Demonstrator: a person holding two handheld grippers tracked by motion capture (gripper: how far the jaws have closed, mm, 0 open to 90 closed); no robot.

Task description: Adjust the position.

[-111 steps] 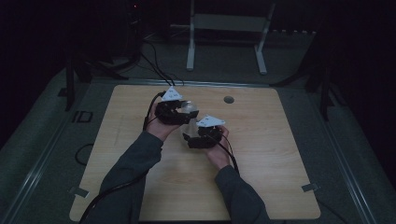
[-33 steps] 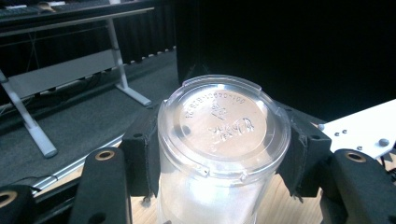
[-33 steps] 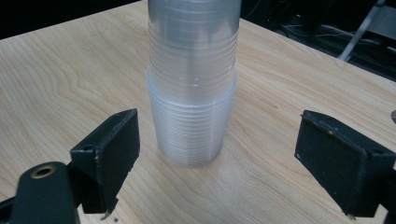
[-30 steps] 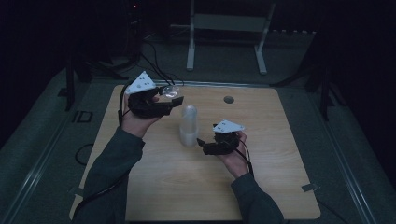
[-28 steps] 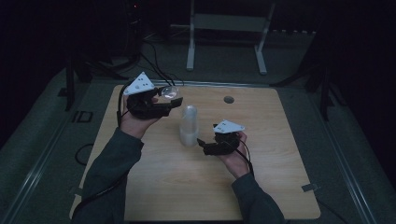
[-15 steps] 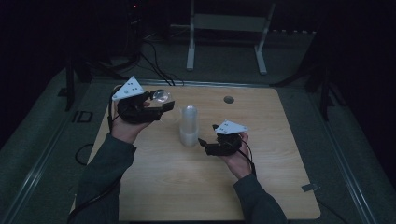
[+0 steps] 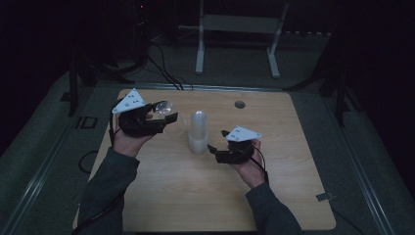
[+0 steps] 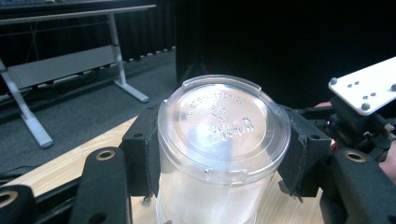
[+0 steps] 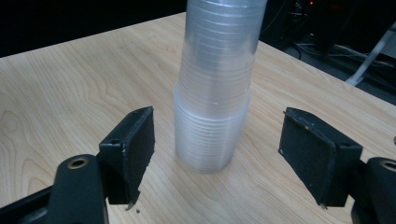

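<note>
Left gripper point(image 7: 164, 119) pinches a clear cup point(image 8: 219, 154) w/ both pads, held above the table point(image 7: 161, 196). Mid-table, the cup stack point(image 7: 197, 132) stands upright. Right gripper point(image 9: 219, 154) jaws spread, just been closing, stack between them, untouched.

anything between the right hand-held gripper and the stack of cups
Nothing: in the right gripper view, bare table separates the right hand-held gripper from the stack of cups.

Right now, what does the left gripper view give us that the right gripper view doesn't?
Left gripper view: a single clear cup clamped between the left gripper pads, its embossed base facing the camera, and a grey plate on the other gripper. Right gripper view: the upside-down cup stack standing between the right gripper pads, which aren't touching it. Both: the wooden table.
</note>
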